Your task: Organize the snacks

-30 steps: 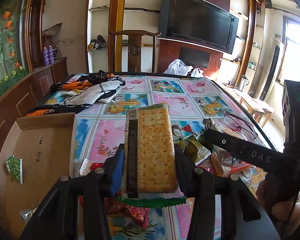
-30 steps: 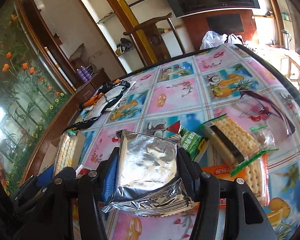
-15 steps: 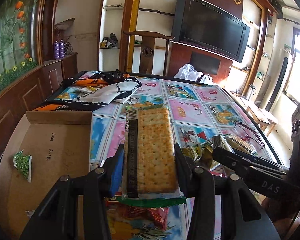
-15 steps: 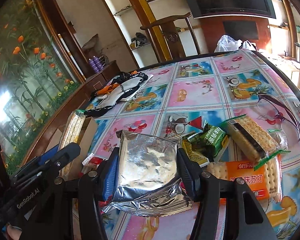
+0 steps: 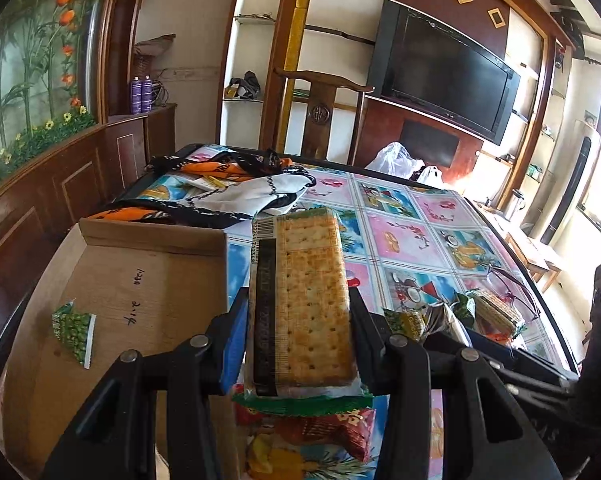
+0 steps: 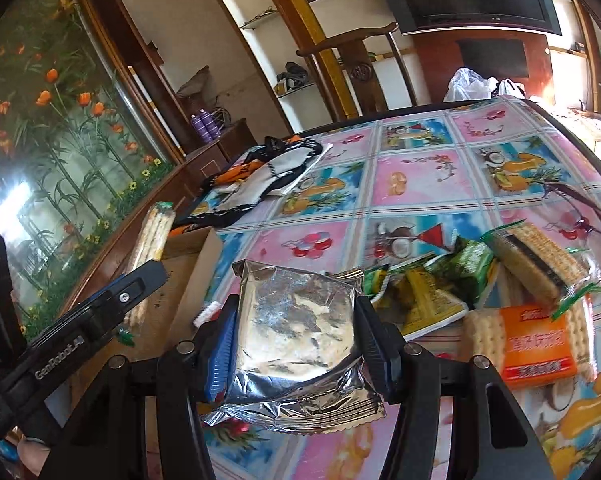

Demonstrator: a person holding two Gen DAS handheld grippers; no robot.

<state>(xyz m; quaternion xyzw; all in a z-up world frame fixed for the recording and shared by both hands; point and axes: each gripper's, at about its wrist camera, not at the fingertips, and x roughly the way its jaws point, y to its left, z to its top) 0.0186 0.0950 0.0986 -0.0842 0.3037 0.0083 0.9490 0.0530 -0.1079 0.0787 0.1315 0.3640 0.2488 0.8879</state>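
A table covered in a fruit-patterned tablecloth (image 5: pixel 404 236) is being shown. A cracker pack (image 5: pixel 304 304) is being gripped by the left gripper (image 5: pixel 296 336) beside the cardboard box (image 5: pixel 140 280); a silver packet (image 6: pixel 296 328) is being clamped by the right gripper (image 6: pixel 292 340) near the snack pile (image 6: pixel 460 280).

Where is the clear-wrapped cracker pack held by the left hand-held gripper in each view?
Left wrist: cracker pack centre frame, clamped upright.
Right wrist: same pack at left edge, seen edge-on above the cardboard box.
Shared landmark: wooden chair behind the table, also.
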